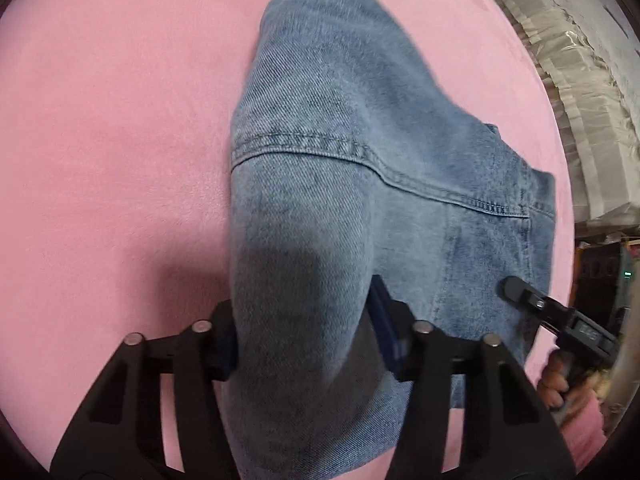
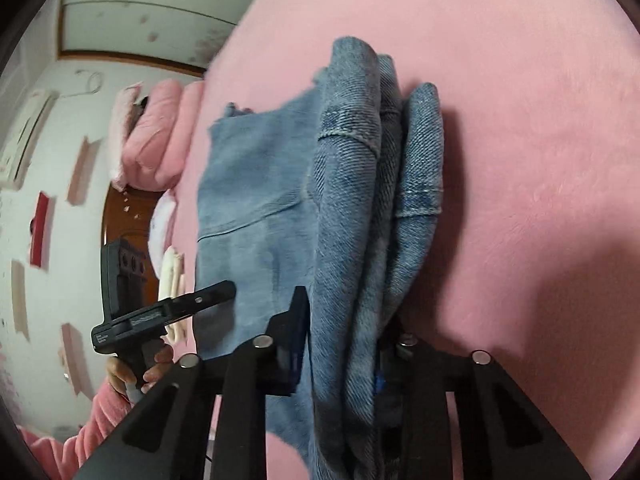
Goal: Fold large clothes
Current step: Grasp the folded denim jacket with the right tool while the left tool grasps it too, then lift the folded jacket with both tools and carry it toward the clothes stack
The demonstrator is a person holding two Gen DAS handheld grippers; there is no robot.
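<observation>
**Two claws pinch folded jeans over a pink bed**

The left claw pinches a thick roll of blue denim between its dark pads, pointing steeply down. The right claw is pressed onto a bunched stack of several denim layers, the fabric filling the gap between its fingers. Both belong to the same pair of jeans, which lie partly folded on a pink bed cover, a stitched seam crossing the flat part.

In each wrist view the other claw shows at the edge, held by a hand in a pink sleeve. Beyond the bed are folded pink bedding, a white wall with patches and a pale ruffled fabric.
</observation>
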